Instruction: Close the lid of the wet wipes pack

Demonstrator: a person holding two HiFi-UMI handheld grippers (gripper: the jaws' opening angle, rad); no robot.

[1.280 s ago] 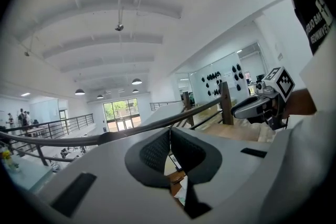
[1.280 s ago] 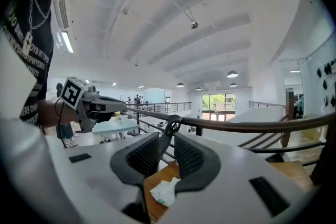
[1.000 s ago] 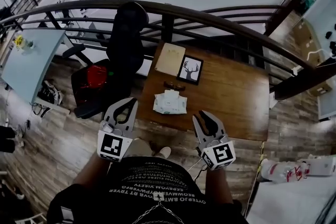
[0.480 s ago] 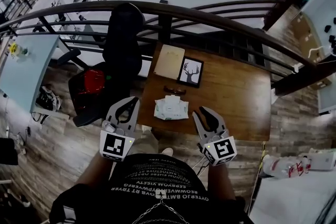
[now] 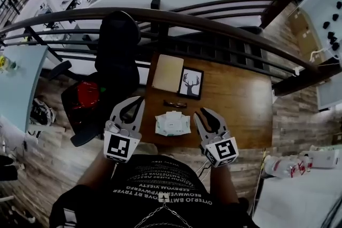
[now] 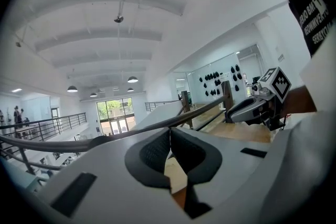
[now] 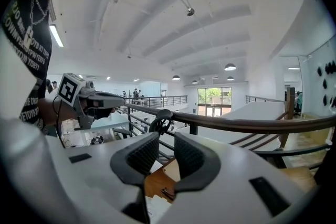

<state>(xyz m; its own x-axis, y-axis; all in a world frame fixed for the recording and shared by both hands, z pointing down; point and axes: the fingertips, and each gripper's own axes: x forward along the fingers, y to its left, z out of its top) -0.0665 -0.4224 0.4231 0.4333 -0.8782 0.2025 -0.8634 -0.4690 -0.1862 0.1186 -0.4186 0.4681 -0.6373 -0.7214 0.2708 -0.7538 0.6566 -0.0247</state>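
The left tool (image 5: 136,102) is clenched: its jaws are meeting at the tips with nothing between them. The right tool (image 5: 206,112) is released, and its jaws are standing apart and empty. Both tools are hovering near the closer edge of the brown wooden bench (image 5: 240,109). The white soft wet wipes pack (image 5: 172,124) is lying on the bench between the two tools, touching neither. Beyond the pack a small dark object (image 5: 175,103) is lying, and further out a black-framed deer picture (image 5: 191,83) is resting beside a flat tan board (image 5: 168,73).
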